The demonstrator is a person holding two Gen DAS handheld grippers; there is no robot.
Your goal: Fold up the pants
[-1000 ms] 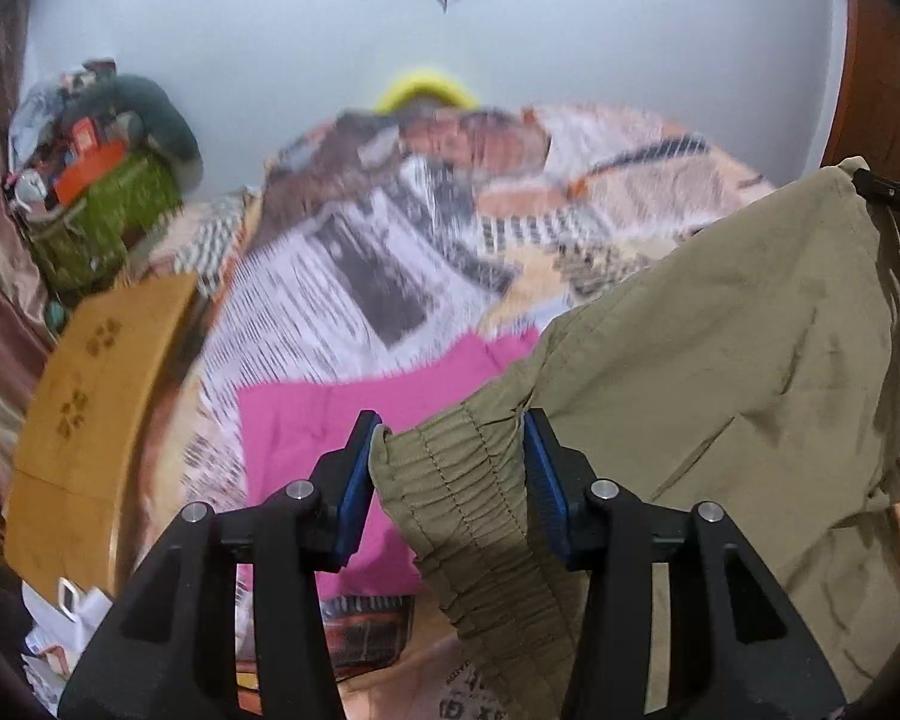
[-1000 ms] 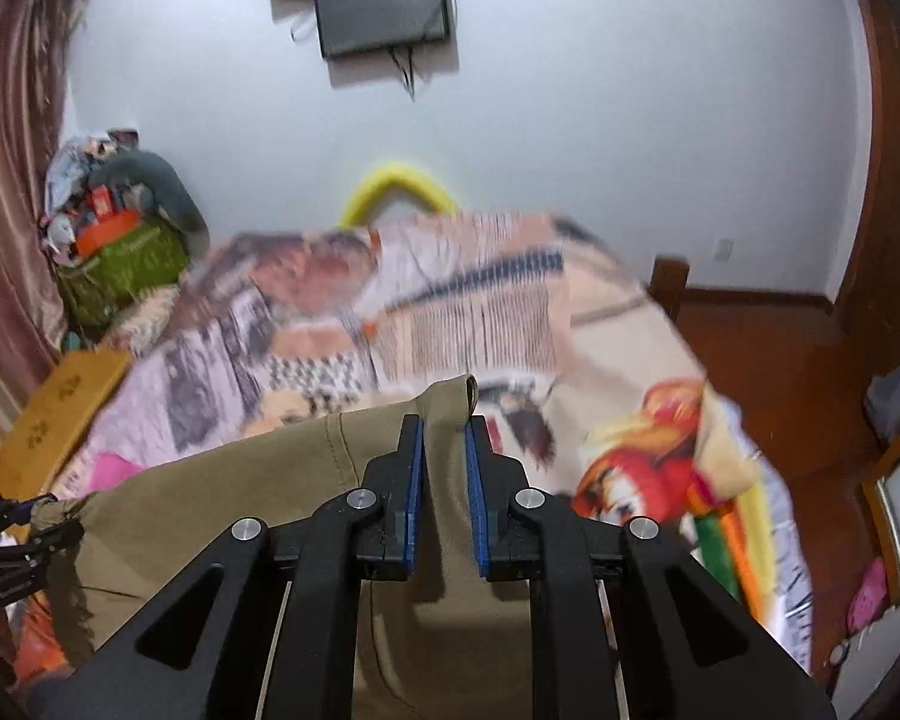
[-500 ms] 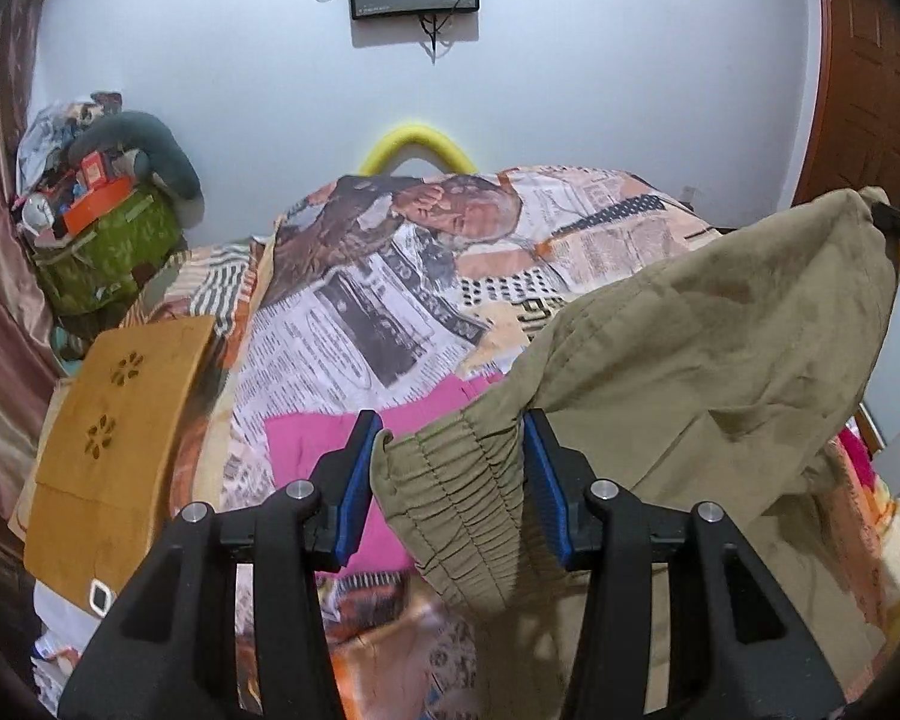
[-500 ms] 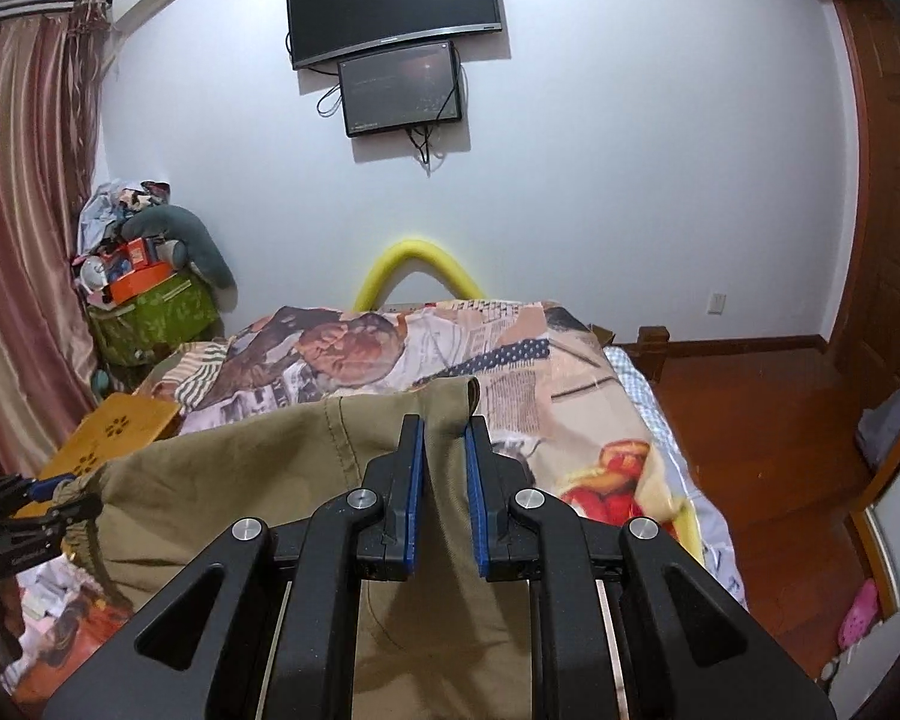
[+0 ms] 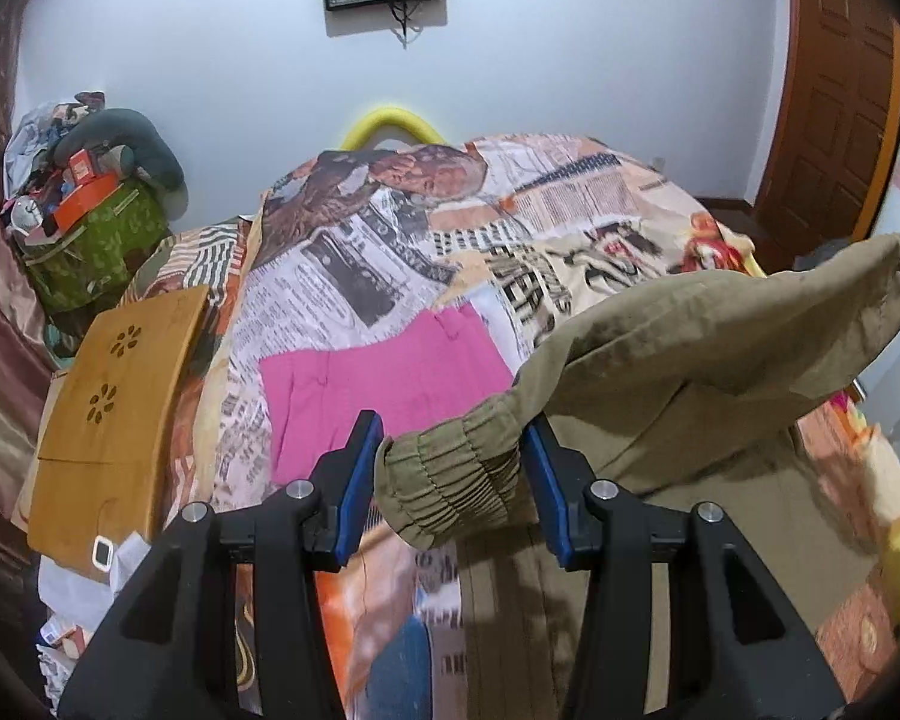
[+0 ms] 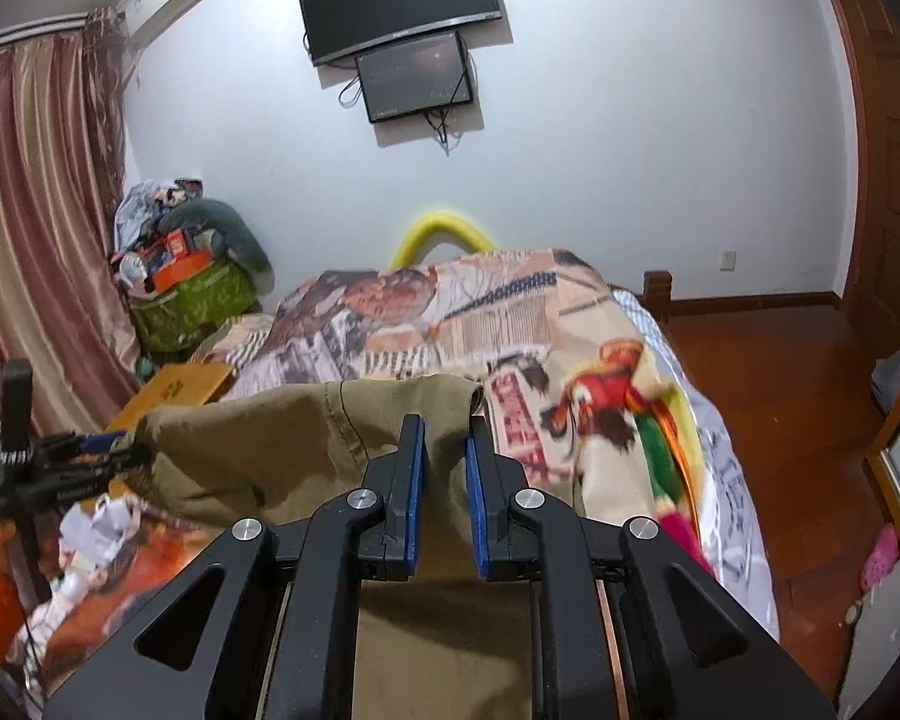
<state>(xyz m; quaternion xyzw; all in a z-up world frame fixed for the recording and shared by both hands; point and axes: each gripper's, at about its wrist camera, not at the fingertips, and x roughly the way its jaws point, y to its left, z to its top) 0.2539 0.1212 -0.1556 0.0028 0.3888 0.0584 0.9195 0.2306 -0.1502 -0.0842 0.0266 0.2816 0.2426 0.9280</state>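
Observation:
Olive-khaki pants (image 5: 690,360) hang in the air between both grippers, above the bed. My left gripper (image 5: 453,468) is shut on the bunched elastic waistband (image 5: 450,480). My right gripper (image 6: 444,450) is shut on the other top corner of the pants (image 6: 306,444). The cloth stretches from one gripper to the other, and the legs hang down below toward the bed. The left gripper also shows at the left edge of the right wrist view (image 6: 90,447), holding its end of the pants.
The bed has a newspaper-print cover (image 5: 390,240). A pink folded garment (image 5: 384,378) lies on it. A wooden lap table (image 5: 114,396) leans at the bed's left side. A cluttered green bag (image 5: 90,240) stands by the curtain. Wooden floor (image 6: 780,372) lies to the right.
Both grippers have lifted the pants higher and tilted up, so more of the wall and screens shows. The grips are unchanged.

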